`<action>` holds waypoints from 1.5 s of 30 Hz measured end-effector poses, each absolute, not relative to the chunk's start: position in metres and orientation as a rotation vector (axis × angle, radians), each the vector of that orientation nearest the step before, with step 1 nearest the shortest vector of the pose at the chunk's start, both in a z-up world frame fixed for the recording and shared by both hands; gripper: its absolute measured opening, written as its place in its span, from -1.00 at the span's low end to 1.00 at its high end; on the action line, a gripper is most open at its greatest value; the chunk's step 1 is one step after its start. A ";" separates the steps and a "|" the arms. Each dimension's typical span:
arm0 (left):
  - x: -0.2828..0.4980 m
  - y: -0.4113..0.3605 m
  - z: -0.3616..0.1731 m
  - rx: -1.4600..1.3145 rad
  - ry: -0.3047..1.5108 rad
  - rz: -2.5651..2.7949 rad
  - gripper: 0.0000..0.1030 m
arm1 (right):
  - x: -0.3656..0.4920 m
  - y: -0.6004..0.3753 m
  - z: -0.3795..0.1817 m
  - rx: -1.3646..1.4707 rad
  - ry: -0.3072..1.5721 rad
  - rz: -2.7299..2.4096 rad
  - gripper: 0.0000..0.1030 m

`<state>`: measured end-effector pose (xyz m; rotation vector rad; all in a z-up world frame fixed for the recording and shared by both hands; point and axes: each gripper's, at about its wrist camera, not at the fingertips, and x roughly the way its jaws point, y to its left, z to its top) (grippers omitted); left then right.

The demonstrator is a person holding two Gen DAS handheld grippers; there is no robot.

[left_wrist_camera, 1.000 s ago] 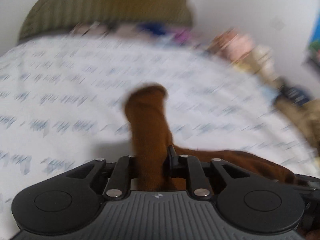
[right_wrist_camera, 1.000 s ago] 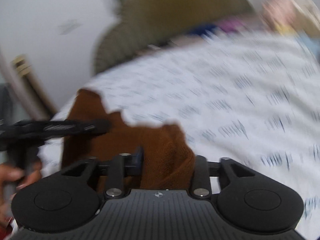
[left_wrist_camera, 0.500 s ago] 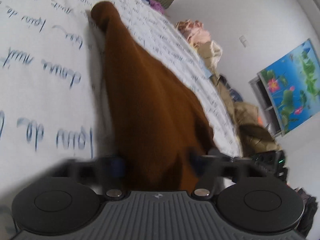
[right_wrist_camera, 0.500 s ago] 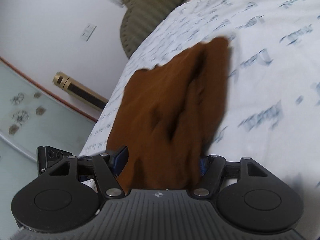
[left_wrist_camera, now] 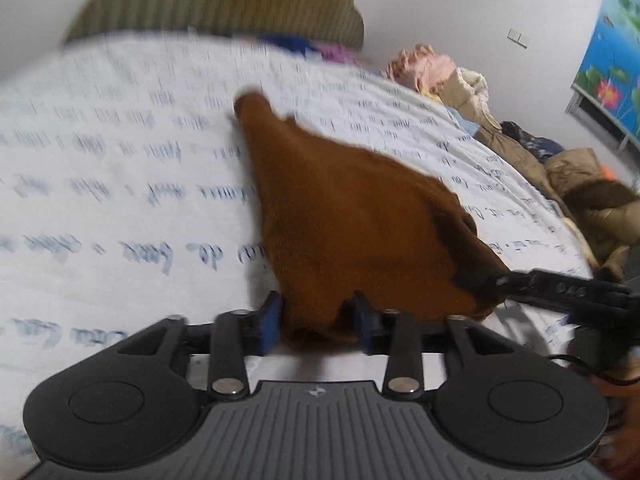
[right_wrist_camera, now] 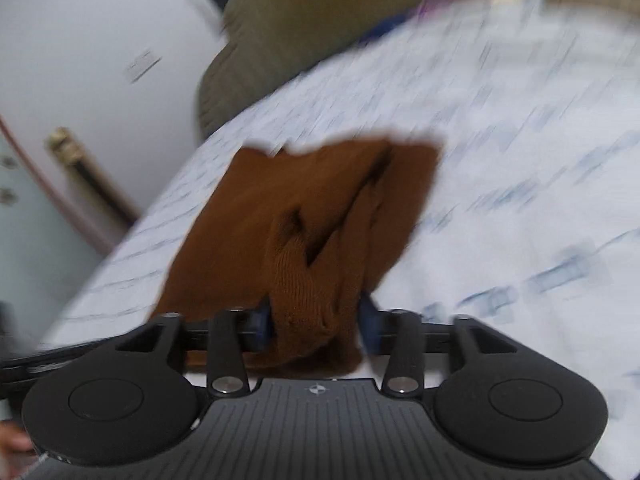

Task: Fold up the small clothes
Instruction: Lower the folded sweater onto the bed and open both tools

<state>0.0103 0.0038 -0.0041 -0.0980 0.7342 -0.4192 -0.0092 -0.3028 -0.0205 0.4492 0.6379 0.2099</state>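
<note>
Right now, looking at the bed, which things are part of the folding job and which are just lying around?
In the job:
brown knit garment
left gripper, jaws just opened, garment between them
right gripper, garment bunched between its jaws
printed bedsheet, the work surface

Lying about:
heap of clothes at the bed's far edge
olive headboard

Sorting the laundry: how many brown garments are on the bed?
1: a brown knit garment lying on the white printed bedsheet, its near edge at both claws. Others may lie outside the frames.

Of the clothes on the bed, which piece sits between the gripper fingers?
The brown knit garment, spread on the white printed bedsheet. The pink and beige clothes are heaped at the bed's far edge, away from both grippers.
</note>
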 end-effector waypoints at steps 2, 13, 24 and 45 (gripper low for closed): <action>-0.002 0.003 0.004 -0.067 0.680 -0.350 0.64 | -0.028 -0.288 -0.002 0.296 0.559 0.121 0.27; -0.042 0.052 0.059 0.193 0.390 0.228 0.83 | -0.063 -0.268 0.029 0.403 0.513 0.464 0.98; 0.003 -0.024 -0.022 0.236 0.503 0.008 0.92 | -0.016 -0.254 -0.019 0.088 0.503 0.062 0.98; -0.020 -0.006 -0.043 0.078 0.612 -0.031 1.00 | -0.052 -0.217 -0.042 -0.035 0.545 -0.044 1.00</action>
